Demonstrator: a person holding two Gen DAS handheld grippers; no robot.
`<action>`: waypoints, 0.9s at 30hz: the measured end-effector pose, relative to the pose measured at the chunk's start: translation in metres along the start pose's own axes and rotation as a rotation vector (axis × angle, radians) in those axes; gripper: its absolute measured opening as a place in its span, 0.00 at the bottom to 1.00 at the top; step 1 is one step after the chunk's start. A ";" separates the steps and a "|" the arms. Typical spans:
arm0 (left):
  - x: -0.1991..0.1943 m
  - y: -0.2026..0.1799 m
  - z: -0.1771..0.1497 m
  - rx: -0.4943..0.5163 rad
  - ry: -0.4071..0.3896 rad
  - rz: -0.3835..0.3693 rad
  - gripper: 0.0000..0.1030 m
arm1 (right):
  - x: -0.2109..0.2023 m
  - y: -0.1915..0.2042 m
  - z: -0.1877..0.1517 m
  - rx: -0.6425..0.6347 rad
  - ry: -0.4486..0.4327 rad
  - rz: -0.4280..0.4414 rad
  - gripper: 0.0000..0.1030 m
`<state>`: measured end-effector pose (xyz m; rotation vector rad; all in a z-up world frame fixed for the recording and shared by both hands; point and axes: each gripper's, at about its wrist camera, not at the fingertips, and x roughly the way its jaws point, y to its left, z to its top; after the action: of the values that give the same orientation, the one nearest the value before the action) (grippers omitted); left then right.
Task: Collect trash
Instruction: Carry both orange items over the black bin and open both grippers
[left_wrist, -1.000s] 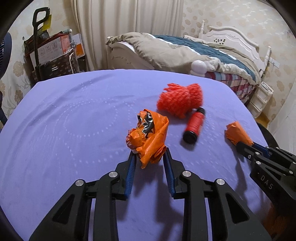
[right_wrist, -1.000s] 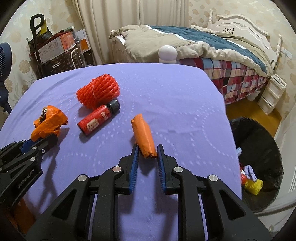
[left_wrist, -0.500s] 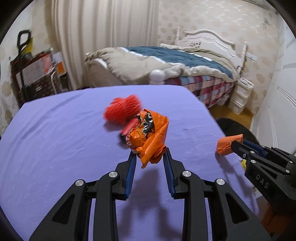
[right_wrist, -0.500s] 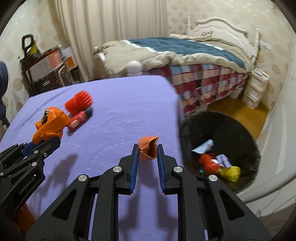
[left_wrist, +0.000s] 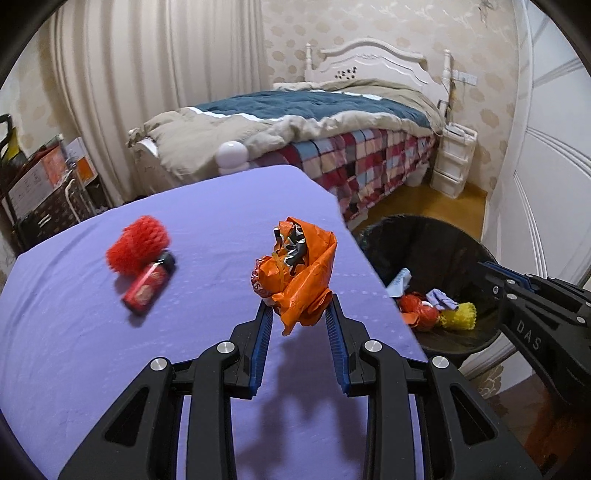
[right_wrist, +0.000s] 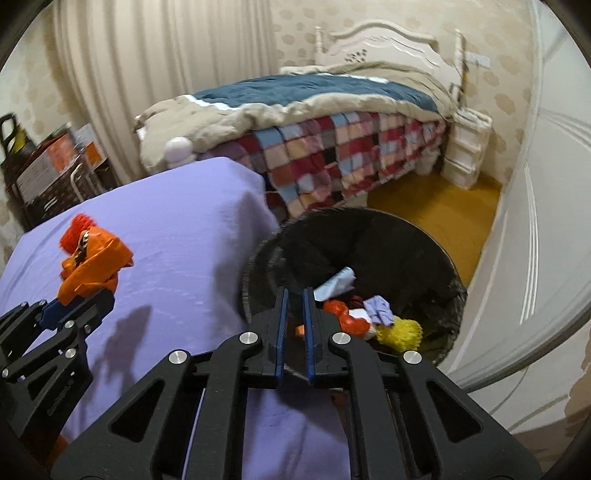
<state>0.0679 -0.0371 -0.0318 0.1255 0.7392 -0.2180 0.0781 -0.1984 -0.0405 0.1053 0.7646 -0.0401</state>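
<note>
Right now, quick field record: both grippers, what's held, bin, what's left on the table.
left gripper: shut on crumpled orange wrapper, over the purple table
right gripper: shut, nothing between its fingers, over the bin
bin: black, on the floor beside the table, holds several pieces of trash
left on table: red mesh sleeve, red bottle next to it

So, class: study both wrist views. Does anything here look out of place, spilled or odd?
Nothing is spilled or damaged. The red mesh ball and red bottle lie uncollected on the purple table, the bottle on its side. The left gripper holds an orange wrapper near the bin.
</note>
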 end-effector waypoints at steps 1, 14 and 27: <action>0.002 -0.005 0.002 0.010 -0.001 -0.004 0.30 | 0.001 -0.006 0.000 0.012 -0.001 -0.006 0.08; 0.028 -0.068 0.025 0.110 0.008 -0.054 0.30 | 0.004 -0.062 0.000 0.101 0.005 -0.078 0.08; 0.035 -0.086 0.036 0.146 -0.025 -0.032 0.66 | 0.007 -0.074 0.002 0.114 0.003 -0.112 0.08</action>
<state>0.0958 -0.1326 -0.0322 0.2491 0.7009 -0.3034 0.0794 -0.2722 -0.0497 0.1708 0.7702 -0.1900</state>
